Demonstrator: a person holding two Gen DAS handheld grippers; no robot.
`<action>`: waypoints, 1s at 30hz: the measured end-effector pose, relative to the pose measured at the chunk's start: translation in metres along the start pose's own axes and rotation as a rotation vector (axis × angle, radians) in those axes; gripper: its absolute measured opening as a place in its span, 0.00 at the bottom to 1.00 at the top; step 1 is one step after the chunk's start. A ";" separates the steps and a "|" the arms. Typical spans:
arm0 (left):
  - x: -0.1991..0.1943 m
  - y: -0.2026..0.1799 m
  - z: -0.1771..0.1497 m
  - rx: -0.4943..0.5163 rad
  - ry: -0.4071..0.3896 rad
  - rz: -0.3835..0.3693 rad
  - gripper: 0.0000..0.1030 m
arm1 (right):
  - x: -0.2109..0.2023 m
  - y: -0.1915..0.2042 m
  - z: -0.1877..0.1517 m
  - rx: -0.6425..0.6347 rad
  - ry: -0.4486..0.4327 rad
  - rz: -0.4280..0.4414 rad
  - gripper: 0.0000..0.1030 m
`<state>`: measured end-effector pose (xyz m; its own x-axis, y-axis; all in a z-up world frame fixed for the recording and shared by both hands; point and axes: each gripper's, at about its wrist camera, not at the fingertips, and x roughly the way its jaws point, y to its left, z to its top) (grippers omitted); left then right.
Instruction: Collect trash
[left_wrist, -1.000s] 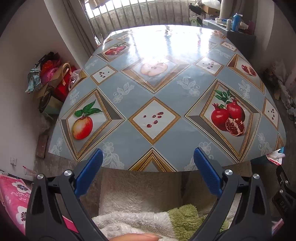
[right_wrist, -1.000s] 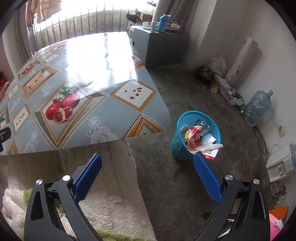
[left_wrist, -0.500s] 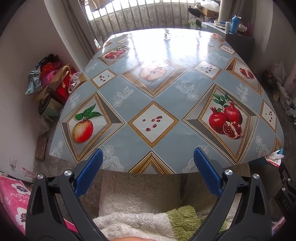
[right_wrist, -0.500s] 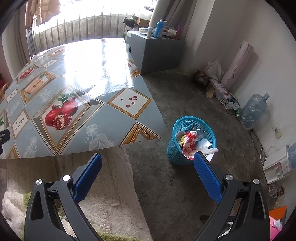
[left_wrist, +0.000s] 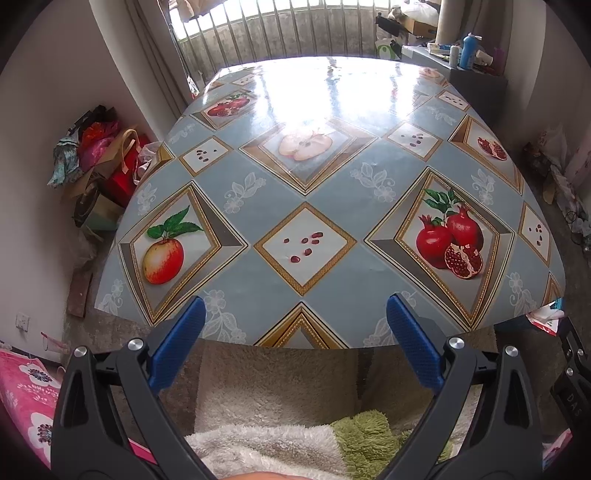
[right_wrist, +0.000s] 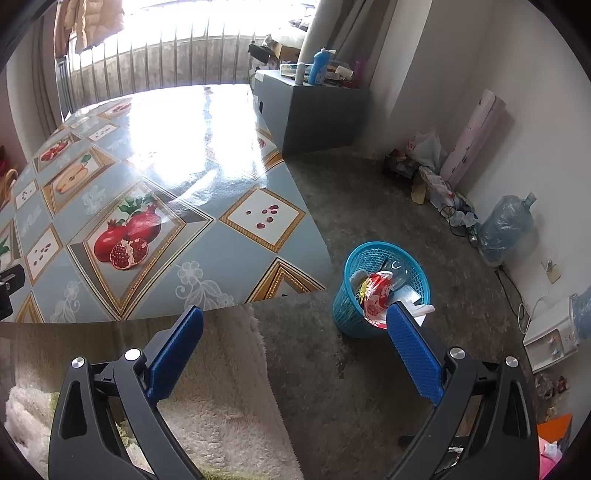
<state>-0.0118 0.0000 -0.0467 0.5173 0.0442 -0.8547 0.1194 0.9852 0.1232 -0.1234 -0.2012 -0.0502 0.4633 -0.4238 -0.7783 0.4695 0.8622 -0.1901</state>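
- Where is the trash from your right gripper (right_wrist: 293, 328)?
- It is spread wide and empty. The blue basket (right_wrist: 352, 317) of trash sits on the floor, just past its right finger.
- And your left gripper (left_wrist: 295, 325)?
- Spread too, over the bare desk (left_wrist: 332, 192).

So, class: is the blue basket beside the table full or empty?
Nearly full: wrappers and papers fill the blue basket, one white piece overhanging its rim.
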 end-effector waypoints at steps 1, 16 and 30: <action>0.000 0.000 0.000 -0.001 -0.003 -0.002 0.91 | -0.001 0.001 0.000 -0.001 -0.004 -0.001 0.94; -0.010 0.002 -0.002 -0.014 -0.042 -0.029 0.91 | -0.012 0.004 0.005 -0.013 -0.061 0.002 0.94; -0.015 -0.001 -0.003 -0.007 -0.061 -0.050 0.91 | -0.020 0.000 0.002 -0.009 -0.100 0.019 0.94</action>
<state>-0.0223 -0.0016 -0.0359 0.5616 -0.0146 -0.8273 0.1400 0.9871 0.0776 -0.1316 -0.1936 -0.0336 0.5450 -0.4323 -0.7184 0.4533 0.8727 -0.1813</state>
